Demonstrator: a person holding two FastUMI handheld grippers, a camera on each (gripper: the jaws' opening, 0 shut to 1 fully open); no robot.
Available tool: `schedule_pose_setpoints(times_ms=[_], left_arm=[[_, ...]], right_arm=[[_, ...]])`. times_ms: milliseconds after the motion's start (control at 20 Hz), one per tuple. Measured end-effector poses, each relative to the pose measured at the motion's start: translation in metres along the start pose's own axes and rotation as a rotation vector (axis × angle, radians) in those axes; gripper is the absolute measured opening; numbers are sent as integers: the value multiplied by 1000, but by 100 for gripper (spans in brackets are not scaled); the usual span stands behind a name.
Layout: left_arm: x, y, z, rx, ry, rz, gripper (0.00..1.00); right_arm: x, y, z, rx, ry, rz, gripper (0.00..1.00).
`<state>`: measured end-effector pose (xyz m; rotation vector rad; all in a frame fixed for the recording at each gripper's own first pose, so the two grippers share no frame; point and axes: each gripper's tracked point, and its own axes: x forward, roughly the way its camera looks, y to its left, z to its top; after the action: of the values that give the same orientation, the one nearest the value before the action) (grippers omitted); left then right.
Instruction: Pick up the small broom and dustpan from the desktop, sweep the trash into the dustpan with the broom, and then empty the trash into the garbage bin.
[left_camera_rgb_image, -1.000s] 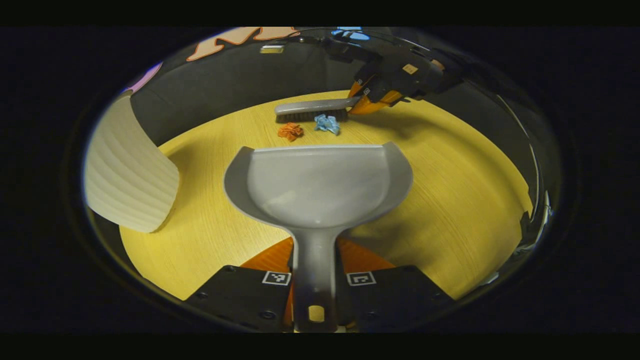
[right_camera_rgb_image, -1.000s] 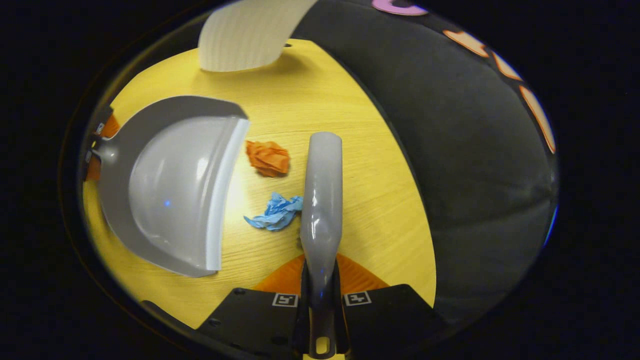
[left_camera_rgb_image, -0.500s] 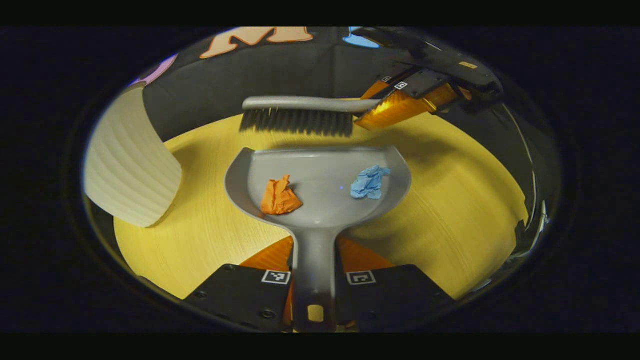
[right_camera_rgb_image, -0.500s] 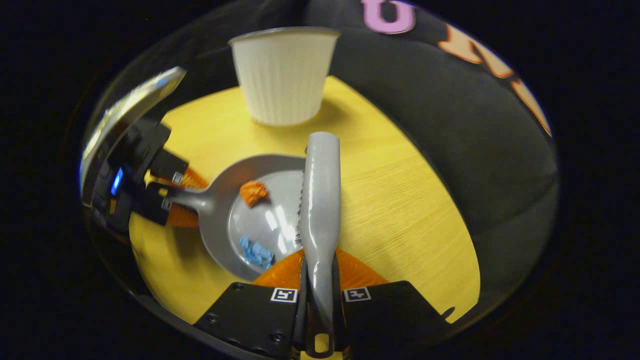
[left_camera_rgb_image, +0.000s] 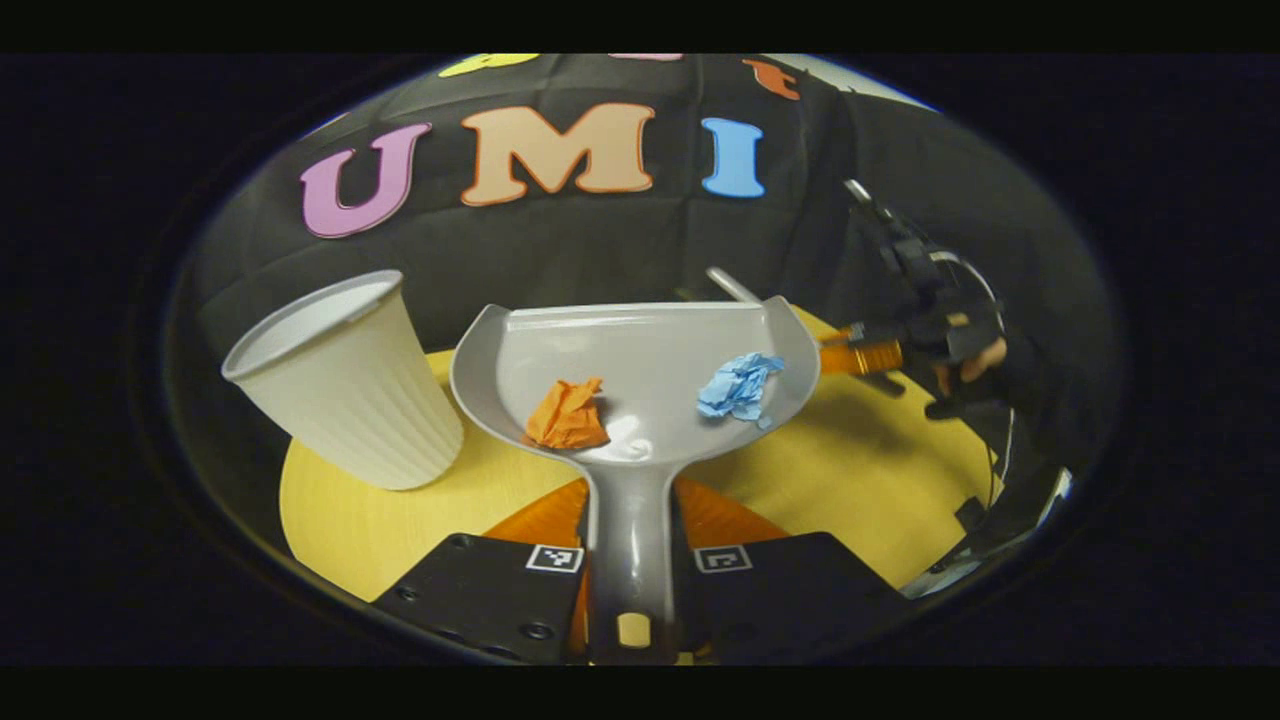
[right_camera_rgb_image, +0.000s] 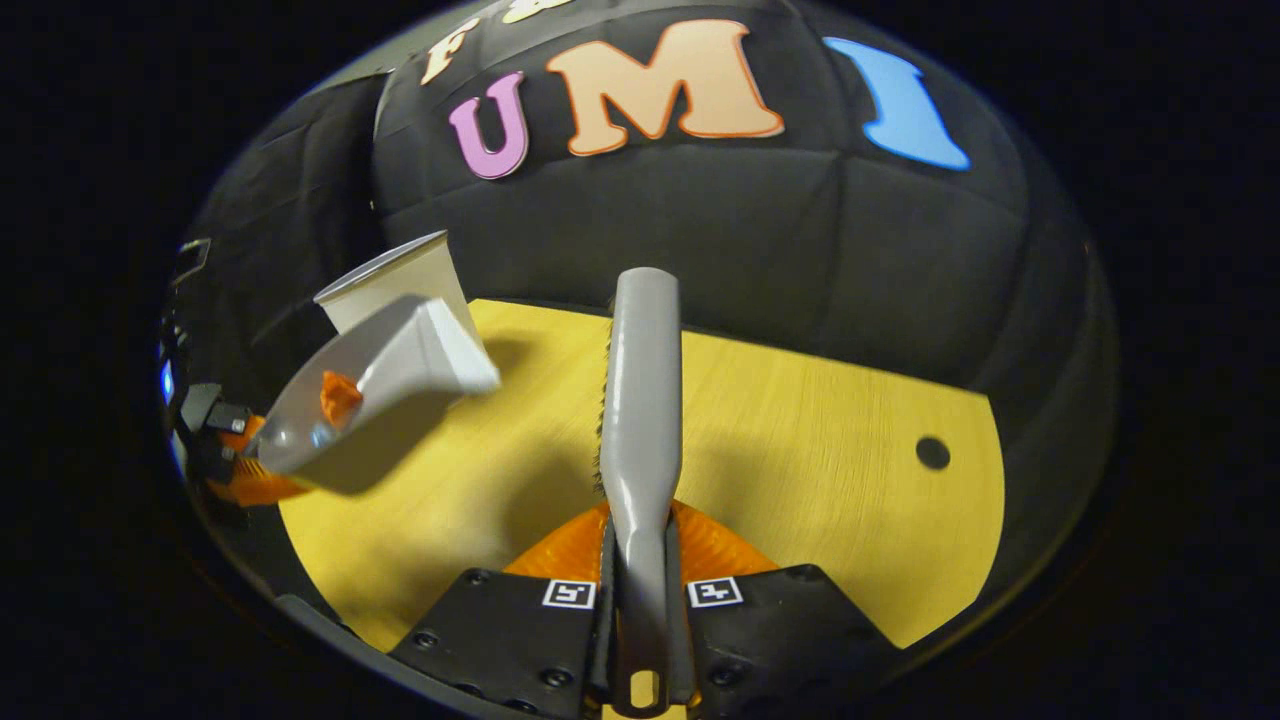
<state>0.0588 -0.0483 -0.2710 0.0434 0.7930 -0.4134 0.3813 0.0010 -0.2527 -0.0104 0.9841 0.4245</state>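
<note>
step: carry to bin | left claw (left_camera_rgb_image: 630, 560) clamps dustpan (left_camera_rgb_image: 640, 360) handle, lifted, trash aboard | ribbed white bin (left_camera_rgb_image: 345, 385) just left of pan mouth | right claw (right_camera_rgb_image: 640, 600) grips broom (right_camera_rgb_image: 642, 400), farther off

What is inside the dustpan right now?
Two crumpled paper scraps lie in the dustpan: an orange scrap and a blue scrap. In the right gripper view, the pan's wall covers the blue one; only a bit of orange shows.
</note>
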Motion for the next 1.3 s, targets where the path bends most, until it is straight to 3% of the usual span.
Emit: schedule_pose_setpoints(times_ms=[50, 200, 450, 600, 800, 1050, 1300], left_arm=[[1, 2, 2, 9, -23, 23, 25], [6, 10, 3, 61, -65, 122, 26], [3, 10, 9, 48, -73, 213, 24], [1, 19, 6, 136, -37, 340, 25], [-2, 38, 2, 347, 60, 519, 25], [-9, 39, 2, 651, 262, 620, 24], [-17, 55, 3, 1160, 403, 699, 27]], right_arm=[[-15, -2, 12, 26, 17, 6, 18], [5, 13, 12, 102, 59, 34, 18], [34, 17, 21, 154, 112, 57, 18], [22, 11, 25, 172, 109, 71, 18], [16, 14, 24, 177, 108, 81, 18], [13, 15, 25, 167, 125, 85, 18], [10, 18, 29, 154, 136, 85, 18]])
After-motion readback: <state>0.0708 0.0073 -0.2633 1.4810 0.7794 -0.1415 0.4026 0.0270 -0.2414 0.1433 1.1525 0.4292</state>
